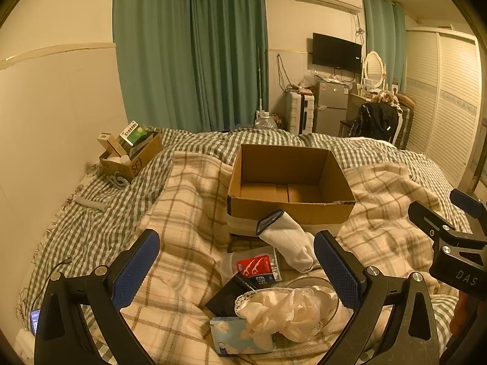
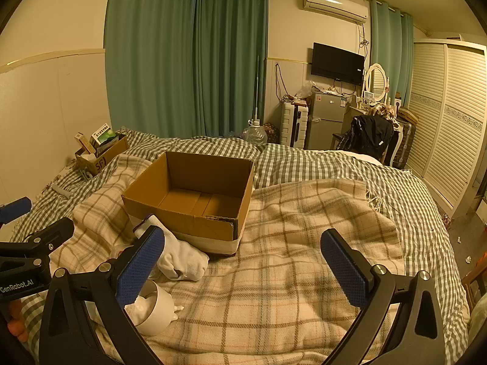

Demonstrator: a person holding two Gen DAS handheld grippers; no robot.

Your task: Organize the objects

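An empty open cardboard box [image 1: 289, 210] [image 2: 188, 222] sits on the plaid blanket on the bed. In front of it lie a white sock [image 1: 289, 243] [image 2: 179, 255], a red-and-blue floss pack [image 1: 258, 269], a flat black item [image 1: 226, 299], a crumpled cream lace cloth [image 1: 289, 310] over a bowl [image 2: 155, 310], and a light blue packet [image 1: 234, 336]. My left gripper [image 1: 237, 270] is open and empty above these items. My right gripper [image 2: 243, 269] is open and empty over bare blanket, right of the sock. It also shows at the right edge of the left wrist view [image 1: 456, 237].
A small cardboard box [image 1: 131, 155] [image 2: 102, 155] with packages stands at the bed's far left by the wall. A phone [image 1: 35, 321] lies at the left edge. Beyond the bed are green curtains, a suitcase, a fridge [image 2: 325, 121], a chair and a wardrobe [image 2: 450, 115].
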